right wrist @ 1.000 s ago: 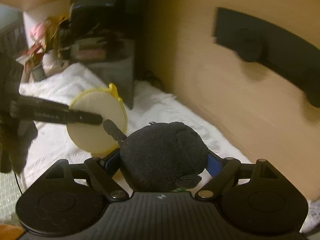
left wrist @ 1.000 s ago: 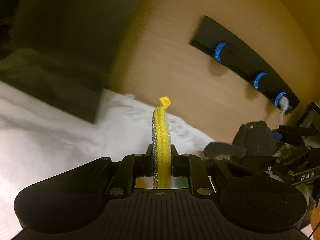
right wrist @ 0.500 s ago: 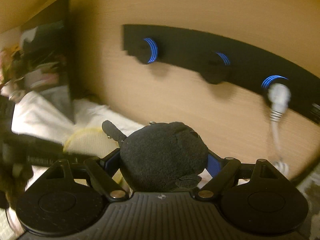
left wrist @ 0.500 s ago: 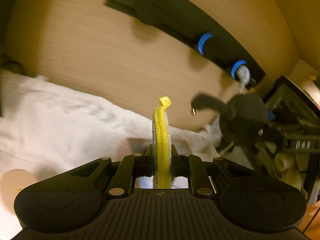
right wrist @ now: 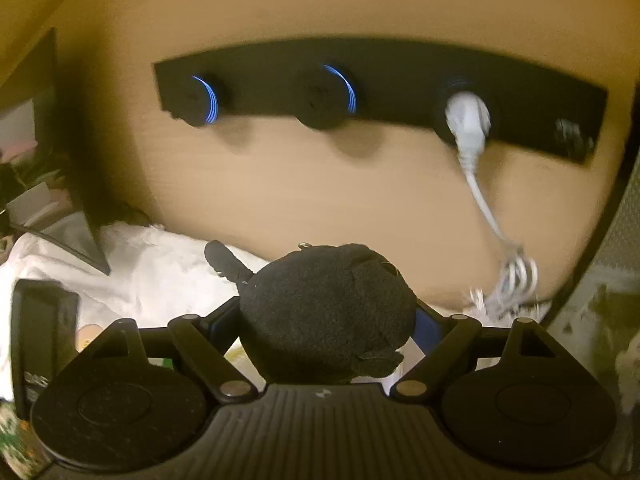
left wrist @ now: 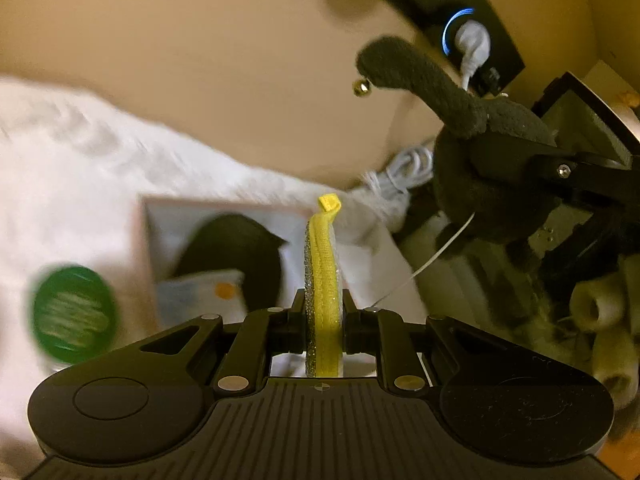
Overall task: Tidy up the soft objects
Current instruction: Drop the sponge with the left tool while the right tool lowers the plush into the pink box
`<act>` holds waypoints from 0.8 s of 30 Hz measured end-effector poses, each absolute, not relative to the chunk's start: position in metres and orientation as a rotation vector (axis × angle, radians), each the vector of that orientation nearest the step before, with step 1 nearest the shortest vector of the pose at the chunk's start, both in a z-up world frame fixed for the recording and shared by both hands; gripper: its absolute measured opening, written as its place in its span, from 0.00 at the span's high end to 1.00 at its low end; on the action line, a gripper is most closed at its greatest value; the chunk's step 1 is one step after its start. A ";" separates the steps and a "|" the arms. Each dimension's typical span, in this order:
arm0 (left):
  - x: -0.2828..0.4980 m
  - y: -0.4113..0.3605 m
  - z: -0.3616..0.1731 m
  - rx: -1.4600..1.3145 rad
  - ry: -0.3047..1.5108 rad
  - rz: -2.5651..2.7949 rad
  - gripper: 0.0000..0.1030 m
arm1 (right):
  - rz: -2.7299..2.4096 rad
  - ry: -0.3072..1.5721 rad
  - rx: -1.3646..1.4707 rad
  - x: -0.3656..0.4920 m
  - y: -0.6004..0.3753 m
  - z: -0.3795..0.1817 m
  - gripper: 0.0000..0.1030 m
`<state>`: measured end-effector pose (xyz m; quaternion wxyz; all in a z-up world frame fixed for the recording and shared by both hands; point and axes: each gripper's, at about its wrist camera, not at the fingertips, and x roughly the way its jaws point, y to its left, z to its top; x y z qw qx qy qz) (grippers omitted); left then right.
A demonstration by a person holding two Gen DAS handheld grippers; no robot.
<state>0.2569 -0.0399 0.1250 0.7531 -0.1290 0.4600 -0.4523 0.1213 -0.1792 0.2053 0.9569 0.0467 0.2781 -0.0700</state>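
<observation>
Since a second ago both views have swung right along the wooden wall (right wrist: 320, 200), bringing a shallow white box (left wrist: 224, 216) into sight. We pinch a yellow-edged round scrubber (left wrist: 323, 280) in the left gripper (left wrist: 323, 320), and our right gripper (right wrist: 326, 332) clamps a black plush toy (right wrist: 326, 312). Neither is set down yet; the box already holds dark and pale soft items. Room is tight: wall beyond, white cable (right wrist: 516, 276) and clutter to the right.
</observation>
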 end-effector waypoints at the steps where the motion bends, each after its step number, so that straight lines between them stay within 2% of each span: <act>1: 0.259 -0.049 0.116 -0.294 1.022 -0.990 0.83 | -0.152 0.575 0.105 0.123 -0.182 0.201 0.17; 3: 0.262 -0.074 0.094 -0.204 1.069 -0.957 0.83 | -0.177 0.598 0.125 0.127 -0.190 0.193 0.17; 6: 0.257 -0.096 0.072 -0.006 1.037 -0.866 0.62 | -0.208 0.623 0.145 0.130 -0.199 0.182 0.17; 7: 0.257 -0.097 0.070 0.009 1.025 -0.856 0.60 | -0.213 0.632 0.154 0.131 -0.202 0.178 0.17; 10: 0.256 -0.083 0.078 -0.069 1.013 -0.856 0.60 | -0.217 0.653 0.172 0.133 -0.207 0.167 0.17; 16: 0.231 -0.034 0.122 -0.066 0.819 -0.879 0.60 | -0.178 0.724 0.223 0.152 -0.206 0.135 0.17; 24: 0.220 0.004 0.121 -0.067 0.849 -0.834 0.60 | -0.053 0.881 0.284 0.194 -0.184 0.083 0.17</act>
